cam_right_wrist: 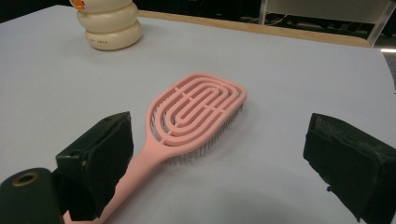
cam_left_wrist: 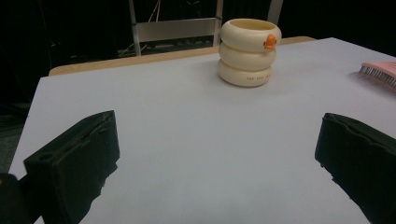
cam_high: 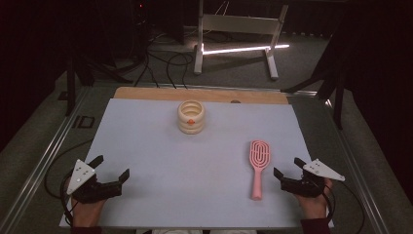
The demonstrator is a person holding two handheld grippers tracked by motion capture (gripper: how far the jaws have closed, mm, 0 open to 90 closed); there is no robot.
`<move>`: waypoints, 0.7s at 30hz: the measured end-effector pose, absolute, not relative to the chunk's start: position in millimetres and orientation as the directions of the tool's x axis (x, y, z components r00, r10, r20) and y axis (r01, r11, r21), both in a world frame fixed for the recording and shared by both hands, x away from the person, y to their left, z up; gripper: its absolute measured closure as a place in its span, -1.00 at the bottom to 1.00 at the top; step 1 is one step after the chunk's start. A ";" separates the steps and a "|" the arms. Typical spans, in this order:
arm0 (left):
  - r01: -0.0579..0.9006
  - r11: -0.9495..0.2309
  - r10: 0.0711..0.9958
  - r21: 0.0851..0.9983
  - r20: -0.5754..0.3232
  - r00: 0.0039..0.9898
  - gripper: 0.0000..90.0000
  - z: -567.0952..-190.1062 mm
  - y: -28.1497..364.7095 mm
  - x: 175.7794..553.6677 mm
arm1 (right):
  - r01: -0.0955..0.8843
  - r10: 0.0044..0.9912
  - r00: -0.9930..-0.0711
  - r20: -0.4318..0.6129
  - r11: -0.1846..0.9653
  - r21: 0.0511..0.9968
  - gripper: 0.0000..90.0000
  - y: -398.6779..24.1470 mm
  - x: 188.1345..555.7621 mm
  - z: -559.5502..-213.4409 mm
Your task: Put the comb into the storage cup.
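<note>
Two things lie on the white table [cam_high: 146, 146], well apart: a cream ringed holder [cam_high: 191, 117] upright near the far edge, mouth up as if to receive something, and a pink hairbrush [cam_high: 258, 165] lying bristles down. The right gripper [cam_high: 290, 171] rests just beside its handle, jaws wide and empty, likely poised to grasp. The left gripper [cam_high: 113, 168] waits likewise spread, holding nothing.

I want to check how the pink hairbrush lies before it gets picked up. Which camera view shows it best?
The right gripper view: the pink hairbrush lies close up, bristles down, its slotted back clear. The high view shows the whole brush small, handle toward the person. The left gripper view catches just a bristled corner at its right edge.
</note>
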State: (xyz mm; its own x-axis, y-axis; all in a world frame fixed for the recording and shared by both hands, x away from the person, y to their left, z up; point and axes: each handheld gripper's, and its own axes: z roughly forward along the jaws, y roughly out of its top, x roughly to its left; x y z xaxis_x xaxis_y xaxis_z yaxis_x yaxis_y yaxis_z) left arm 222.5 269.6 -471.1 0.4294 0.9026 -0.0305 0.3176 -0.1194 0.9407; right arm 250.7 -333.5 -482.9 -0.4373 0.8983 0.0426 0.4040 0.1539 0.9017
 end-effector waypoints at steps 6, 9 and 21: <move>0.321 -0.124 0.902 0.939 -0.028 0.432 -0.99 -473.0 267.6 221.0 | 0.403 0.896 -0.442 0.051 0.147 0.903 -0.82 -332.5 251.1 -480.3; 0.320 -0.128 0.901 0.939 -0.025 0.432 -0.99 -473.3 266.4 220.9 | 0.399 0.892 -0.446 0.074 0.124 0.908 -0.82 -331.9 251.5 -478.3; 0.318 -0.127 0.905 0.940 -0.021 0.424 -0.99 -473.9 267.3 218.4 | 0.399 0.870 -0.482 0.104 0.112 0.910 -0.81 -321.3 255.8 -473.3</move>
State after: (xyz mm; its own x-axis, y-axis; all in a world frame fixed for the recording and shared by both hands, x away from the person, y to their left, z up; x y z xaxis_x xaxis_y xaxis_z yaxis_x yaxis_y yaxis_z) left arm 218.4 267.3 -473.9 0.4241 0.9054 -0.0208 0.3178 -0.1273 0.9396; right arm 255.8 -321.3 -473.3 -0.4823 0.8698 0.1044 0.3990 0.1120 0.9101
